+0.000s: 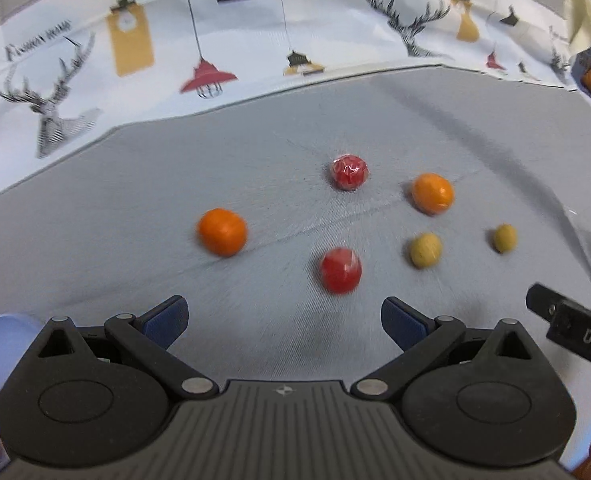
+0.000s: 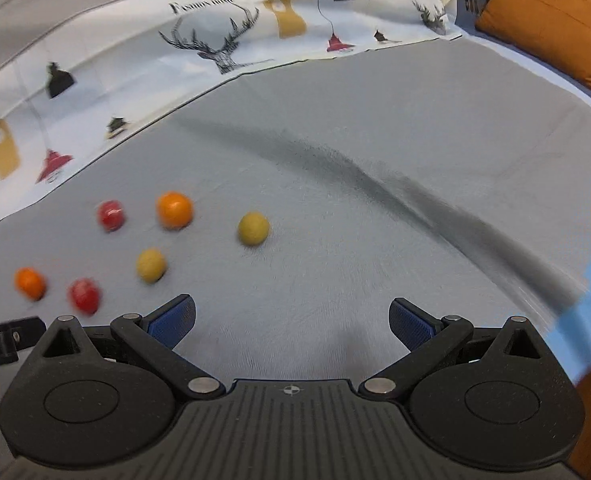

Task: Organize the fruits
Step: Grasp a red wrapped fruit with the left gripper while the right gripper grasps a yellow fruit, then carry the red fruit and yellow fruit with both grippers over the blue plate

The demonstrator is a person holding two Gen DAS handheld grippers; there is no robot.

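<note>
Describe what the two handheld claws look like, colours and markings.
Both match: the left claw and right claw have black plastic bodies with round hubs, ribbed grey centre panels bearing a small crosshair mark, silver pivot pins, and blue pads on the fingers. White lettering shows on the right claw's side.

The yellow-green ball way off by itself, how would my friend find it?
Look at the grey cloth in front of the deer-print sheet, where six small fruits sit. The yellow-green fruit lies farthest right. Its twin sits near the red and orange ones; this one has bare cloth around it.
</note>
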